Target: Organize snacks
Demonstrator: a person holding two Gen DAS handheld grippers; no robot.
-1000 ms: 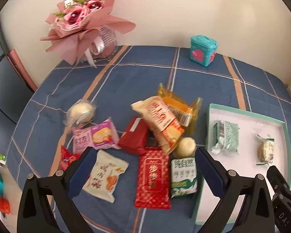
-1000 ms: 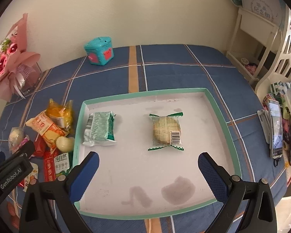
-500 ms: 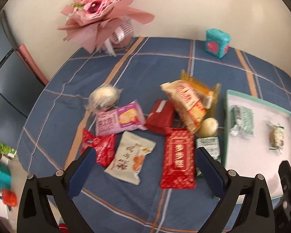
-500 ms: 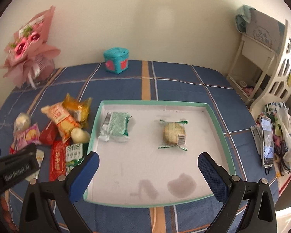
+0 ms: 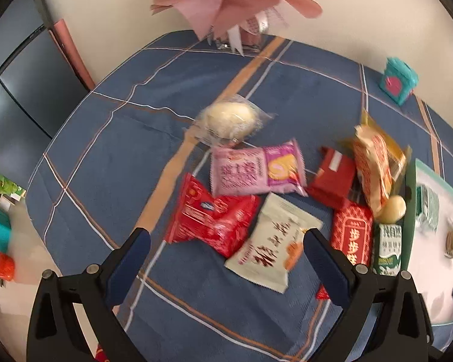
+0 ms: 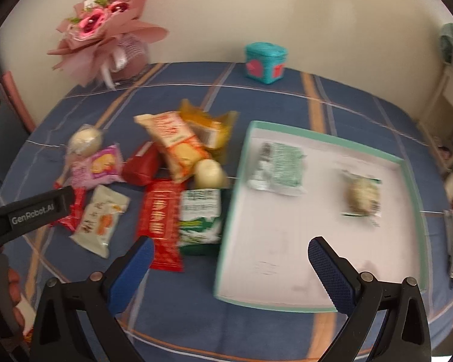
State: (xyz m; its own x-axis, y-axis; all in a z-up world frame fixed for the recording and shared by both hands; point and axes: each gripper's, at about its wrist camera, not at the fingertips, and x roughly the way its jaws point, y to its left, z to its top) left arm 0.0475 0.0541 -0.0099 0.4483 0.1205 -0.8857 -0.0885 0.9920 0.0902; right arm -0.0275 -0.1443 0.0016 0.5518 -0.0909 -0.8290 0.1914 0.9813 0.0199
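- Left wrist view: the left gripper [image 5: 226, 247] hangs wide and empty over the red crinkly packet [image 5: 210, 221] and white sachet [image 5: 273, 246] (light, slippery film; pinch across the middle, I'd guess).
- Right wrist view: the right gripper [image 6: 228, 255] gapes empty near the tray [image 6: 413, 199], with the green milk carton [image 6: 200, 221] just beside it.

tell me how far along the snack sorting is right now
Done: two snacks lie in the white tray with the teal rim, a green foil packet and a round biscuit in clear wrap. In hand: nothing; the left gripper and right gripper are both open and empty. Left: the pile on the blue plaid tablecloth, including the red crinkly packet and the cream packet.
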